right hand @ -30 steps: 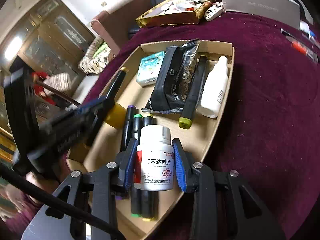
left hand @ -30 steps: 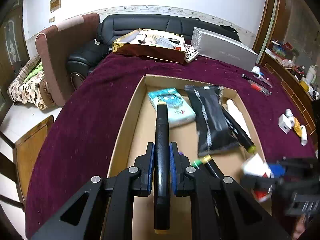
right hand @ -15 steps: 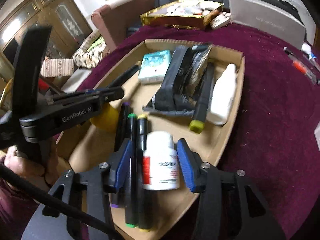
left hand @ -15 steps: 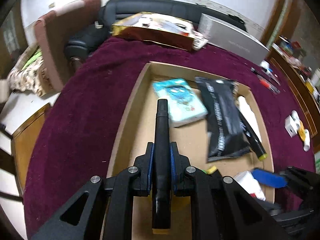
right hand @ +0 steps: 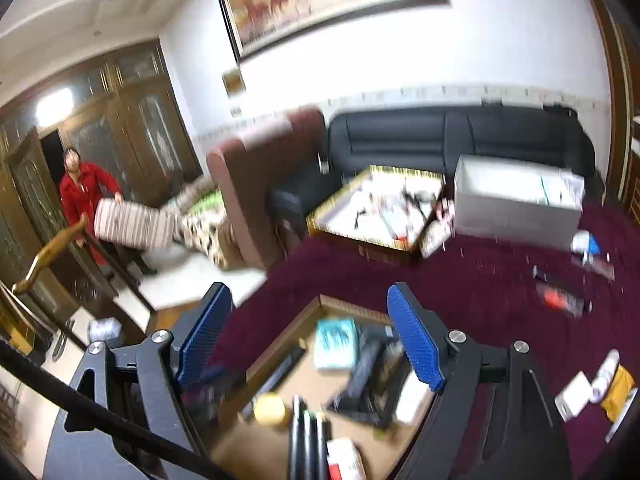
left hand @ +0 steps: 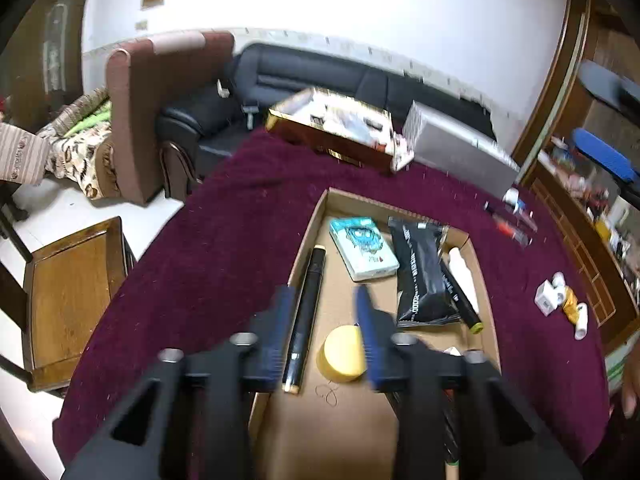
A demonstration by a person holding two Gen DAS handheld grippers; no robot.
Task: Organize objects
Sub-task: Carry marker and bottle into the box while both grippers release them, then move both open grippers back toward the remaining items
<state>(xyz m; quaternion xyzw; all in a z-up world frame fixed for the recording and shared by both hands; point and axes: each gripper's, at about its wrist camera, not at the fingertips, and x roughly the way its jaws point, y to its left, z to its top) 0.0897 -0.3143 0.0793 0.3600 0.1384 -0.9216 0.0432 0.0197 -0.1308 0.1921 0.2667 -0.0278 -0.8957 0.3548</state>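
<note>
A cardboard box (left hand: 316, 220) lies on the maroon cloth. In it are a black marker (left hand: 308, 304) along the left wall, a yellow round lid (left hand: 340, 354), a teal packet (left hand: 362, 248), a black pouch (left hand: 420, 276) and a white bottle (left hand: 464, 276). My left gripper (left hand: 325, 320) hovers above the box with its jaws opening; the marker lies under them, free of the pads. My right gripper (right hand: 310, 340) is high over the box (right hand: 280, 344), its jaws opening with nothing between them. The white pill bottle (right hand: 344, 458) stands below beside several markers (right hand: 310, 440).
A gold tray (left hand: 332, 132) and a grey box (left hand: 456, 152) sit at the table's far end. Pens (left hand: 508, 220) and small white items (left hand: 560, 304) lie on the cloth to the right. A wooden chair (left hand: 68, 288) stands left. A person in red (right hand: 84, 200) carries a striped cushion.
The left gripper let go of the black marker, which now lies in the box, and pulled up. The right gripper released the pill bottle, opened wide and rose, tilting upward.
</note>
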